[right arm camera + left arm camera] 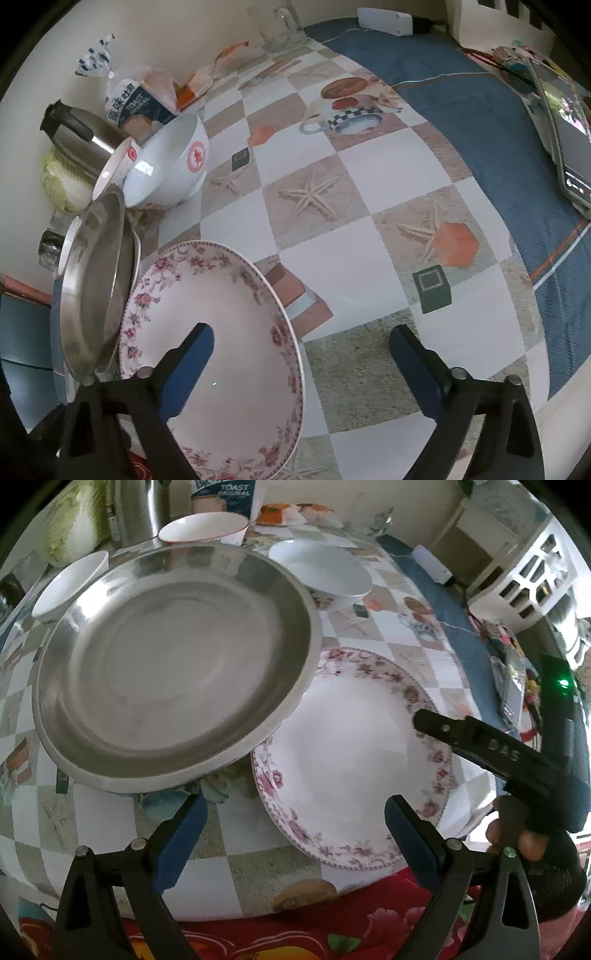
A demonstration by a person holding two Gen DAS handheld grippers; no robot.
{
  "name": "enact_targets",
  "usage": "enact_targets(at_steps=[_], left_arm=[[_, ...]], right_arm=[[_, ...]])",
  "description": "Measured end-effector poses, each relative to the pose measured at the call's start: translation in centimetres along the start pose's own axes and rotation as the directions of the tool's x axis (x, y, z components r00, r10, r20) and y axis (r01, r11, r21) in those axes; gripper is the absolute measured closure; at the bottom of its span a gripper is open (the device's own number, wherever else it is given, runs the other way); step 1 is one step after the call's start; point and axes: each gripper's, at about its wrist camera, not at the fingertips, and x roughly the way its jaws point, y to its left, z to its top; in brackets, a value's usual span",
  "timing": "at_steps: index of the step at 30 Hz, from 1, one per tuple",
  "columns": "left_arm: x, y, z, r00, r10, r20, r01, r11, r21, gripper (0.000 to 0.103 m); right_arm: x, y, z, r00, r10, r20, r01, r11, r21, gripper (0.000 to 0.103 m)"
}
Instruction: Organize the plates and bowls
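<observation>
1. On the checked tablecloth (258, 871), centre-right of the left wrist view: floral plate (354, 760), white with a pink flower border, lying flat.
2. Upper left of the same view: steel plate (173, 664), wide and shallow, its lower right rim overlapping the floral plate's upper left edge.
3. Behind the steel plate: three white bowls — red-rimmed bowl (205, 527) at top centre, plain bowl (325, 570) to its right, third bowl (70, 585) at far left, partly hidden by the steel rim.
4. Top of frame: bread bag (221, 496), metal kettle (136, 509), cabbage (70, 520).
5. Bottom of left wrist view: left gripper (295, 812), jaws spread wide, nothing between the pads; right finger tip over the floral plate's lower edge, left finger over bare cloth.
6. Right of left wrist view: right gripper (424, 720), one finger over the floral plate's right rim.
7. Bottom of right wrist view: right gripper (303, 347), jaws spread wide, straddling the floral plate's (207, 314) right rim; pads not pressing on it; contact not discernible.
</observation>
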Motion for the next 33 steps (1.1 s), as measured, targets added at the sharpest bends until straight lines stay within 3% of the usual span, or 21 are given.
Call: enact_targets(at_steps=[8,10,12,14,16,18,22,27,33], left_arm=[[0.8,0.2,0.1,1.0,0.029,-0.005,-0.029,0.998,-0.053,0.008],[1.1,0.4,0.0,1.0,0.024,-0.013,-0.025,0.997,-0.072,0.018],[1.5,0.6,0.0,0.999,0.019,-0.029,-0.021,0.996,-0.09,0.022],[1.9,0.5,0.0,0.999,0.019,-0.042,-0.024,0.994,-0.104,0.024],[2.3,0.5,0.0,0.999,0.014,-0.049,-0.02,0.993,-0.113,0.033],[2.6,0.4,0.1,0.999,0.018,-0.051,-0.024,0.992,-0.12,0.036],[3.3,0.6,0.3,0.998,0.027,-0.063,-0.036,0.989,-0.141,0.041],[3.5,0.6,0.7,0.998,0.043,-0.052,-0.05,0.988,-0.146,0.043],[3.4,0.9,0.8,0.998,0.057,-0.035,-0.062,0.984,-0.167,0.063]], right_arm=[[-0.5,-1.3,0.2,0.995,0.102,0.011,-0.102,0.994,0.041,0.04],[-0.4,-1.2,0.2,0.994,0.11,0.006,-0.11,0.993,0.041,0.049],[-0.3,-1.1,0.1,0.993,0.117,0.004,-0.117,0.992,0.042,0.049],[-0.3,-1.1,0.1,0.992,0.125,0.003,-0.125,0.991,0.04,0.057],[-0.1,-1.1,0.0,0.99,0.139,-0.006,-0.139,0.99,0.039,0.065],[0.2,-1.0,0.0,0.987,0.157,-0.014,-0.157,0.987,0.038,0.071],[0.5,-1.0,0.1,0.985,0.173,-0.024,-0.172,0.984,0.037,0.08],[0.6,-1.3,0.1,0.984,0.179,-0.027,-0.177,0.983,0.043,0.083],[0.5,-1.4,0.1,0.986,0.164,-0.025,-0.164,0.986,0.036,0.087]])
